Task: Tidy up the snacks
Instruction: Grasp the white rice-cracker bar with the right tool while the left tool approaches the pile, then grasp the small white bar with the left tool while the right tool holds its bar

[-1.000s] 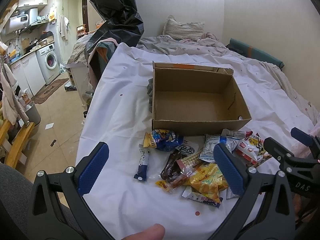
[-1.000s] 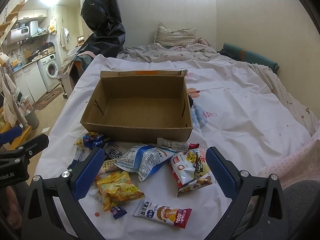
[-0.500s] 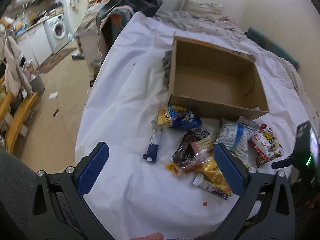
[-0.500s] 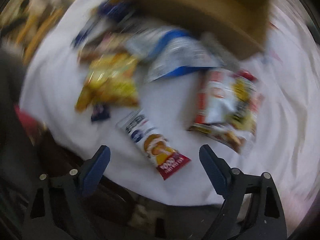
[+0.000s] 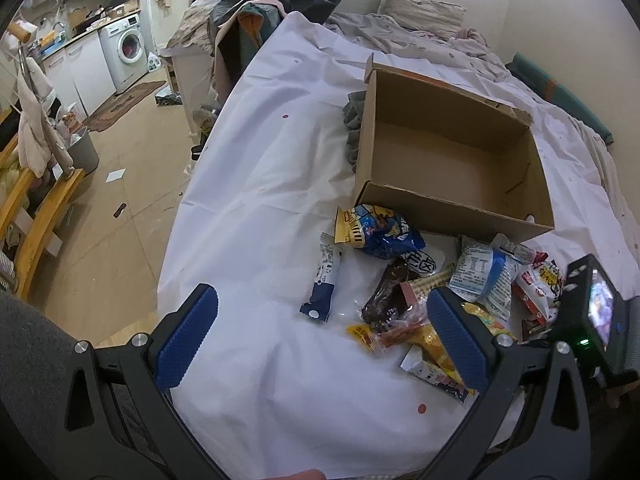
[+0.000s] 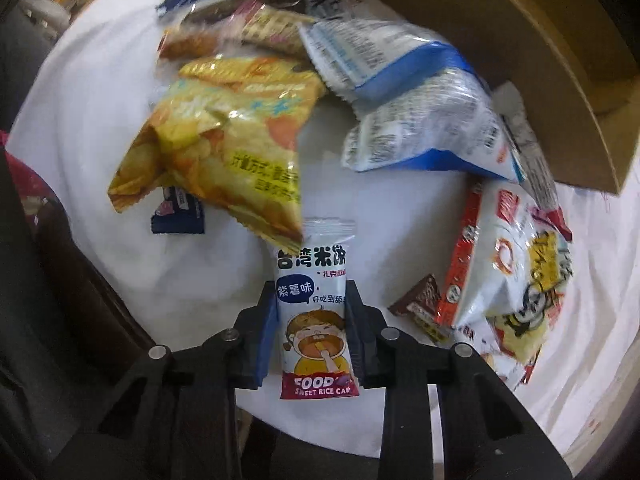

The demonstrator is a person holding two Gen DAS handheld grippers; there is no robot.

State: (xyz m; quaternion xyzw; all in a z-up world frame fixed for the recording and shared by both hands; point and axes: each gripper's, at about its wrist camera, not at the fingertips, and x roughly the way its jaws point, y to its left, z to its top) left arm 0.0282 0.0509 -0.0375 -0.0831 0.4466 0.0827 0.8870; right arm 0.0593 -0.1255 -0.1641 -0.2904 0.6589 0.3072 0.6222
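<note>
An open, empty cardboard box (image 5: 452, 160) stands on the white sheet. Several snack packets lie in front of it: a blue-yellow bag (image 5: 380, 232), a white-blue stick packet (image 5: 324, 280), a yellow chip bag (image 6: 228, 148), a white-blue bag (image 6: 404, 100) and a red-white bag (image 6: 508, 280). My right gripper (image 6: 312, 328) is shut on a white sweet rice cake packet (image 6: 314, 316) at the near edge of the pile. My left gripper (image 5: 320, 336) is open and empty, above the sheet left of the pile.
The bed's left edge (image 5: 172, 248) drops to a tan floor. A dark cloth (image 5: 354, 120) lies against the box's left wall. A washing machine (image 5: 128, 48) and clutter stand far left. A pillow (image 5: 424, 12) lies at the far end.
My right gripper has dropped to the pile and shut on the rice cake packet. My left gripper has risen and tilted down over the sheet, still open.
</note>
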